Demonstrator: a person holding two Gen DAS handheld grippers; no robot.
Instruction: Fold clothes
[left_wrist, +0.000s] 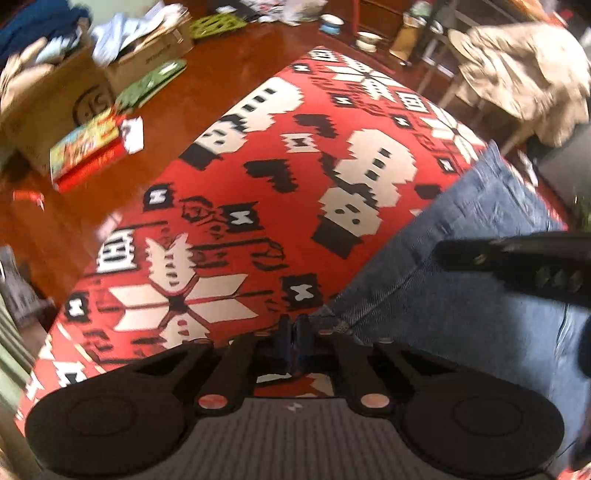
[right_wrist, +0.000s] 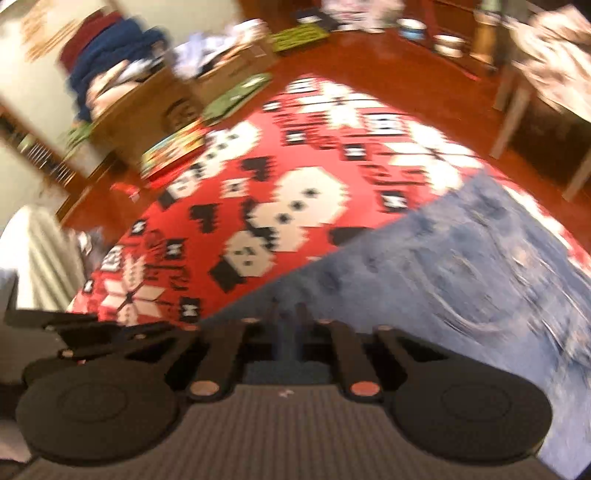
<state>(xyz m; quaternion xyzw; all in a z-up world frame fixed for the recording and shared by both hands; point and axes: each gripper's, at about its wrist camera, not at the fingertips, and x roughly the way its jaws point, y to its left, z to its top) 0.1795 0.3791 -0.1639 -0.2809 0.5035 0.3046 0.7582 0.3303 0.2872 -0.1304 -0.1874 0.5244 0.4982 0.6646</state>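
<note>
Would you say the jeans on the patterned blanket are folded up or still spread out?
Mostly spread out: the jeans lie as one long flat stretch of denim across the red blanket. Their near end is hidden behind the grippers.

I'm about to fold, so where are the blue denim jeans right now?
The blue denim jeans lie on the right side of the red patterned blanket in both wrist views, their near edge at the left tool.

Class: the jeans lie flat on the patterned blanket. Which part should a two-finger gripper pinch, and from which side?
Pinch the jeans at the near corner of their hemmed edge, coming down from above. They lie flat, so only an edge offers the fingers anything thin to close on.
</note>
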